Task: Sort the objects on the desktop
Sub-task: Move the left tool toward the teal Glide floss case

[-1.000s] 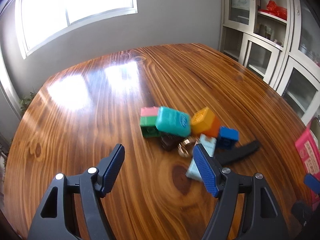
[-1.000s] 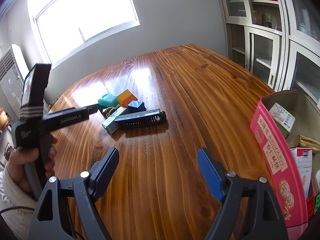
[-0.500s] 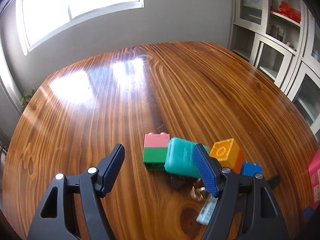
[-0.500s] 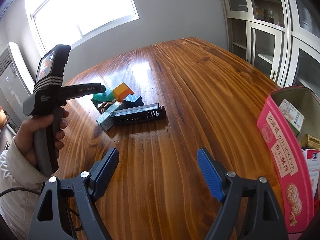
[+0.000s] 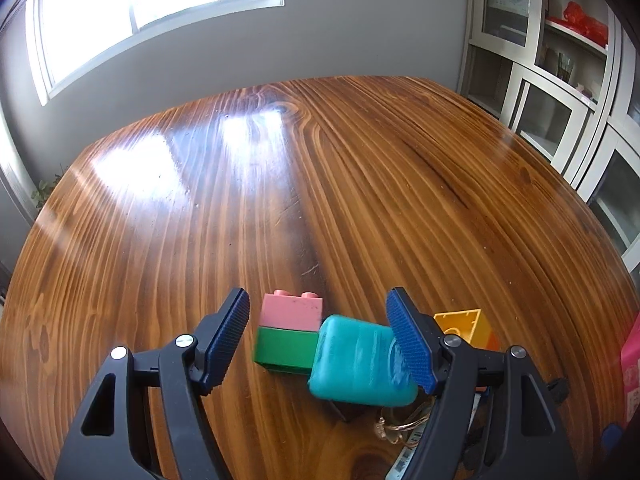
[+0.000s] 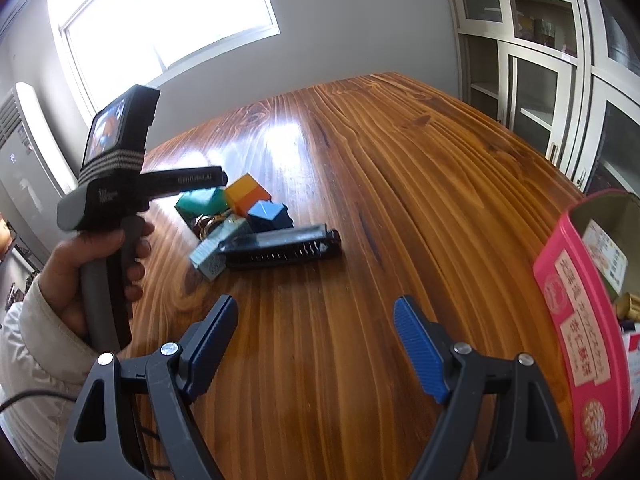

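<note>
A small pile sits on the wooden table [image 5: 360, 184]. In the left wrist view a pink-and-green brick [image 5: 288, 332] and a teal case [image 5: 360, 364] lie between the fingers of my left gripper [image 5: 320, 336], which is open and touches neither. An orange brick [image 5: 466, 322] and a key ring [image 5: 400, 426] lie beside its right finger. In the right wrist view my right gripper [image 6: 316, 344] is open over bare wood, short of the black comb-like bar [image 6: 284, 248], pale blue box [image 6: 218, 252], blue brick [image 6: 268, 216] and orange brick [image 6: 246, 196].
An open pink tin box [image 6: 576, 320] with packets inside stands at the right table edge. A person's hand [image 6: 92, 264] holds the left gripper's handle [image 6: 112, 200] over the pile. White cabinets [image 5: 560, 80] line the right wall.
My left gripper moved forward and down over the pile, so the pink-green brick and teal case now sit between its fingers. The right gripper edged slightly closer to the pile.
</note>
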Available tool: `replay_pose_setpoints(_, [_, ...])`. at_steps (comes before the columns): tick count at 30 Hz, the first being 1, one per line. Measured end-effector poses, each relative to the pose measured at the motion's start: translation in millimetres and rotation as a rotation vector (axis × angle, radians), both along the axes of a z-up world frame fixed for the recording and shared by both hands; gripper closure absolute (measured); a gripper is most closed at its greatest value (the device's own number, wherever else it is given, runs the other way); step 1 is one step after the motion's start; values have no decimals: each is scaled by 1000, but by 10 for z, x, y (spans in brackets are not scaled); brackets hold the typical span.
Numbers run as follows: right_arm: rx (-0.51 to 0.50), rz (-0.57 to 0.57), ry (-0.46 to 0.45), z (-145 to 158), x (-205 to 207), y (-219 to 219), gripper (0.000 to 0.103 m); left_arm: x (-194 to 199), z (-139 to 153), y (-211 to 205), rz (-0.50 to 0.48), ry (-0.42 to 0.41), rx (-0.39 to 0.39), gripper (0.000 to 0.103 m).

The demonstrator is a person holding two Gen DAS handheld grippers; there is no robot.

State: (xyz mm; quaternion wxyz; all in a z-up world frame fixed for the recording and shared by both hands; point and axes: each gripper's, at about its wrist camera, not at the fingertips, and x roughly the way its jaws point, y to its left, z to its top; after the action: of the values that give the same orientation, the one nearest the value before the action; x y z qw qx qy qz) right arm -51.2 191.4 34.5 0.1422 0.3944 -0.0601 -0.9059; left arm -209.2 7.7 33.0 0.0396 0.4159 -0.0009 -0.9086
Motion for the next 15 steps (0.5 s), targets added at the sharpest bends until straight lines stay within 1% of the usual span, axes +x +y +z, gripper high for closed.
replay_pose_setpoints(9, [5,13,-15,-58,-96,-85,19,157,-20,-196,15,-7,-14,29])
replay_pose_setpoints(15, [0,4,-22,-77,-114,-68,19,376,-1,-291,15,-4,-28,28])
